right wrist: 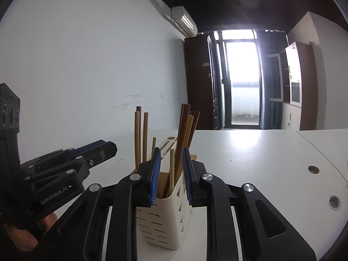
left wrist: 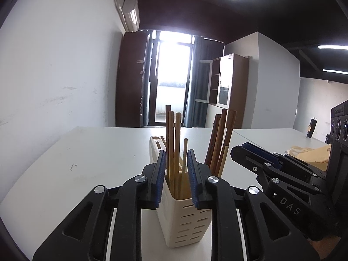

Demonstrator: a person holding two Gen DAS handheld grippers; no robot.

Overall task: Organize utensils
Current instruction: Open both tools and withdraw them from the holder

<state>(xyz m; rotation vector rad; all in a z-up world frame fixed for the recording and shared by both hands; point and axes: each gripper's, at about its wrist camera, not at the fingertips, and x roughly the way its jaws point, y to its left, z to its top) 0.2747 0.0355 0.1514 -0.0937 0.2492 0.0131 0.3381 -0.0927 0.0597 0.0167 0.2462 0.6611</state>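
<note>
A cream slotted utensil holder (left wrist: pixel 187 224) stands on the white table and also shows in the right wrist view (right wrist: pixel 163 219). Light bamboo chopsticks (left wrist: pixel 173 148) stand in its left compartment; dark brown chopsticks (left wrist: pixel 224 139) lean in the right one. My left gripper (left wrist: pixel 175 169) is open, its pads either side of the left compartment's rim and the light chopsticks (right wrist: pixel 140 137). My right gripper (right wrist: pixel 170 167) is open around the right compartment, with the dark chopsticks (right wrist: pixel 184 134) and one light stick between its pads. Each gripper appears in the other's view, the right one (left wrist: pixel 261 158) and the left one (right wrist: pixel 91 152).
A cream wooden tray (left wrist: pixel 157 143) with slots lies just behind the holder. A brown paper bag (left wrist: pixel 311 154) sits at the right on the table (left wrist: pixel 87 152). Round cable holes (right wrist: pixel 313 169) mark the table at the right. A white wall runs along the left.
</note>
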